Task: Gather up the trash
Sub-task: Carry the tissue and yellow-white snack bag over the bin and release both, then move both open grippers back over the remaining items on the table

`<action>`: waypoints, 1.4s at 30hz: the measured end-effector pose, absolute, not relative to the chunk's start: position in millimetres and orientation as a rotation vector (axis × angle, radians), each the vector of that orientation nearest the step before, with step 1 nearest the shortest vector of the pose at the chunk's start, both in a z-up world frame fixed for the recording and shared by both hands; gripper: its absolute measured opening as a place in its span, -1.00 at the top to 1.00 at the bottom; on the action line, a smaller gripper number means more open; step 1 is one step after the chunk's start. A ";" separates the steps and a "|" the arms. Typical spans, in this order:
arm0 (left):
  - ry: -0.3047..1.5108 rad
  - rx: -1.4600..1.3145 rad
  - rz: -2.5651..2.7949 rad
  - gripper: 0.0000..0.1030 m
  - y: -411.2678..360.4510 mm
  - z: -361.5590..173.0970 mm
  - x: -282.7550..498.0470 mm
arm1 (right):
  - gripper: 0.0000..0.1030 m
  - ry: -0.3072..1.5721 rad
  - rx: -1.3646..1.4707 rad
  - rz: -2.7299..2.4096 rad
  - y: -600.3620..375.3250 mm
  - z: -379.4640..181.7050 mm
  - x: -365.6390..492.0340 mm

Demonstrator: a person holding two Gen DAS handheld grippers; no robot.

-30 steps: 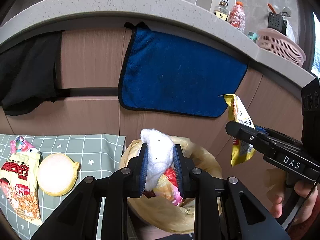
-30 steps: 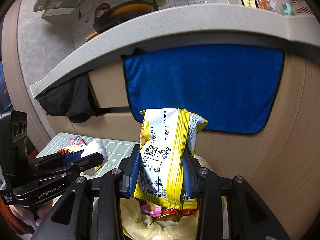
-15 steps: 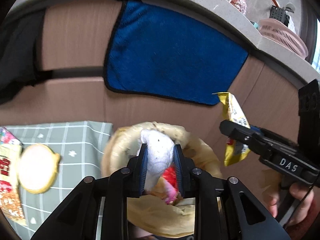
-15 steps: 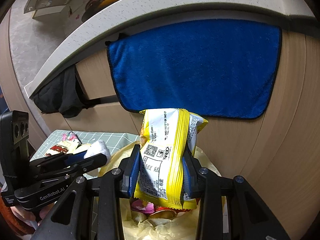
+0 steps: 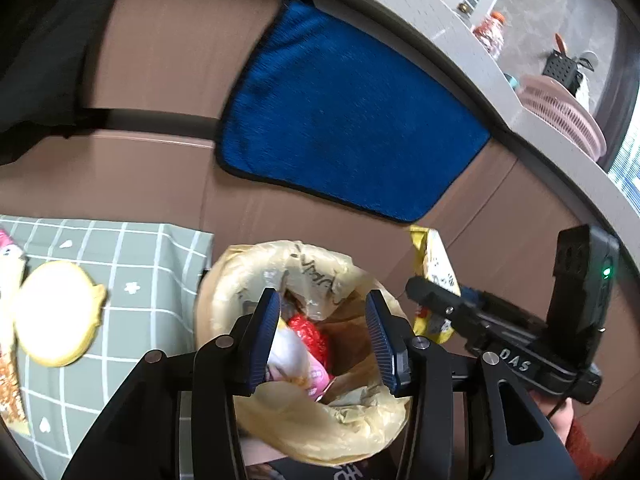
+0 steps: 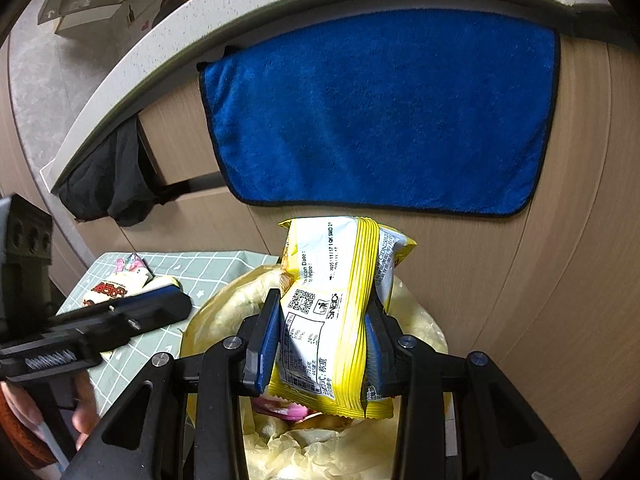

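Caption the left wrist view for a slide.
Left gripper opening above the lined trash bin, white wad dropping in.

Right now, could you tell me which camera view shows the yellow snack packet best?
The right wrist view: the yellow snack packet fills the centre, clamped upright in the right gripper, print readable. The left wrist view shows only a narrow slice of it, edge-on behind that gripper's finger.

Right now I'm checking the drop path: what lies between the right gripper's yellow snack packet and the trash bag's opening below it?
Nothing but air, as the right wrist view shows: the yellow snack packet hangs just over the trash bag, above pink wrappers already inside.
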State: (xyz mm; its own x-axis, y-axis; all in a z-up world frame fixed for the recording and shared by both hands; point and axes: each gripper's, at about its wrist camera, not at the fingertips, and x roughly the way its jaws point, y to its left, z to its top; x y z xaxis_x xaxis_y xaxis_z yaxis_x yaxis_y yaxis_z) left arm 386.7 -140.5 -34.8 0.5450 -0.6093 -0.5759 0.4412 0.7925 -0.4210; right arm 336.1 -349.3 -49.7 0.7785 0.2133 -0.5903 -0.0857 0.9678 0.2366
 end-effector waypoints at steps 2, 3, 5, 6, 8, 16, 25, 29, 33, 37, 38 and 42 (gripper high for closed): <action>0.754 -0.229 -0.612 0.11 -134.2 -29.8 382.5 | 0.30 0.668 0.198 0.165 -346.7 -52.4 336.8; 0.739 -0.221 -0.599 0.11 -130.1 -25.9 378.3 | 0.25 0.676 0.195 0.168 -344.8 -53.7 337.3; 0.713 -0.210 -0.584 0.11 -122.6 -18.4 371.6 | 0.19 0.705 0.181 0.163 -340.5 -57.1 340.7; 0.707 -0.211 -0.584 0.11 -119.9 -15.6 368.8 | 0.13 0.717 0.172 0.155 -337.8 -58.6 341.9; 0.701 -0.227 -0.593 0.11 -113.8 -9.0 365.2 | 0.09 0.718 0.162 0.151 -333.4 -59.4 341.9; 0.638 -0.248 -0.608 0.11 -91.5 22.6 344.3 | 0.04 0.673 0.155 0.124 -323.6 -35.2 327.5; 0.503 -0.290 -0.547 0.11 -39.7 73.2 307.2 | 0.05 0.600 0.095 0.213 -284.5 17.3 293.8; 0.428 -0.299 -0.505 0.11 -4.3 97.0 284.0 | 0.06 0.530 0.025 0.192 -257.1 47.7 274.3; 0.359 -0.299 -0.443 0.11 37.4 115.4 261.9 | 0.06 0.464 -0.042 0.192 -224.8 74.1 257.2; 0.320 -0.289 -0.322 0.11 81.4 121.4 244.1 | 0.06 0.452 -0.053 0.247 -191.7 85.7 252.5; 0.316 -0.289 -0.297 0.11 89.4 121.3 241.8 | 0.06 0.458 -0.048 0.271 -183.6 85.5 253.1; 0.306 -0.299 -0.187 0.11 135.1 114.7 230.2 | 0.16 0.478 -0.016 0.353 -152.2 81.0 260.1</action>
State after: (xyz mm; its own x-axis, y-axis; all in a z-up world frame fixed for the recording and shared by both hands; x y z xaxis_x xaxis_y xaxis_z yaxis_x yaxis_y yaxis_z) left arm 230.2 135.1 114.7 0.9368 -0.2248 -0.2680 0.1350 0.9391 -0.3160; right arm 260.1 -152.2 81.0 0.8289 0.3286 -0.4527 -0.3359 0.9395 0.0668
